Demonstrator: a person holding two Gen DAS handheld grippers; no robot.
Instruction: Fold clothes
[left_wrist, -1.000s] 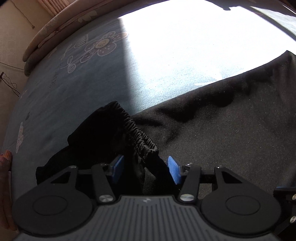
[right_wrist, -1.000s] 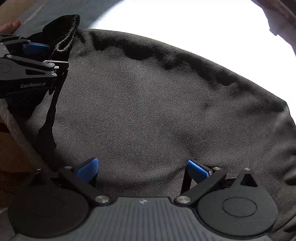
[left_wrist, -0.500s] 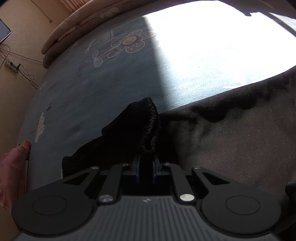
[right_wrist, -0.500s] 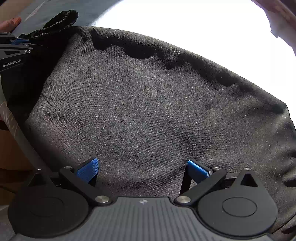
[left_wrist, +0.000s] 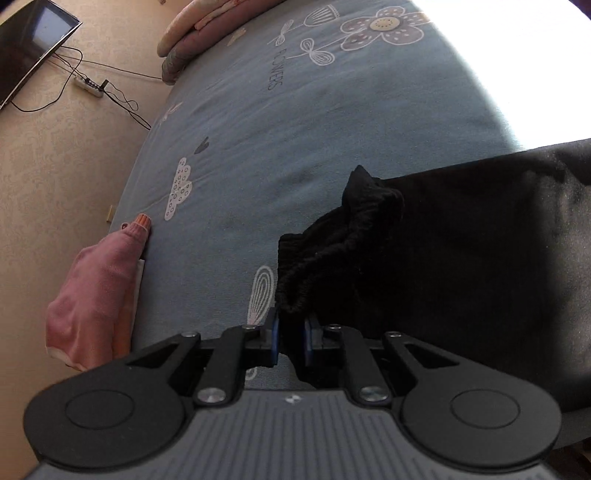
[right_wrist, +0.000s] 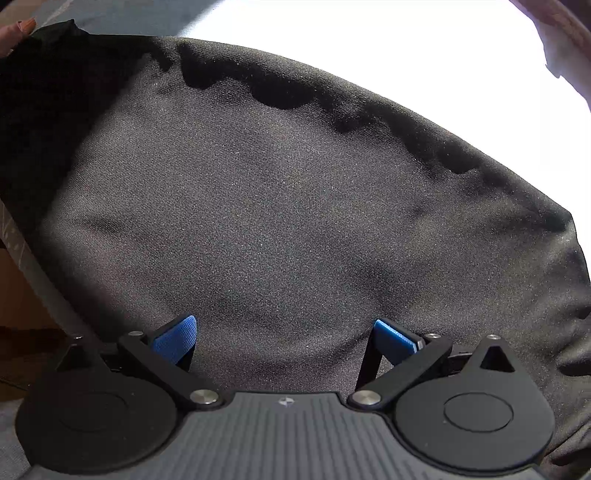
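Reading this as a home bedroom. From my left wrist view, the work surface is a bed (left_wrist: 332, 122) under a grey-blue sheet printed with white flowers, clouds and the word FLOWERS. Folded pink and grey bedding (left_wrist: 192, 33) is stacked at its far edge. Beige floor (left_wrist: 66, 155) beside it, with a white power strip (left_wrist: 88, 84) and loose black cables trailing to a dark flat screen (left_wrist: 29, 48). A pink garment (left_wrist: 99, 288) hangs at the near edge. Hard sunlight washes out the sheet's far side in both views. Domestic clutter, no workbench or shelving.
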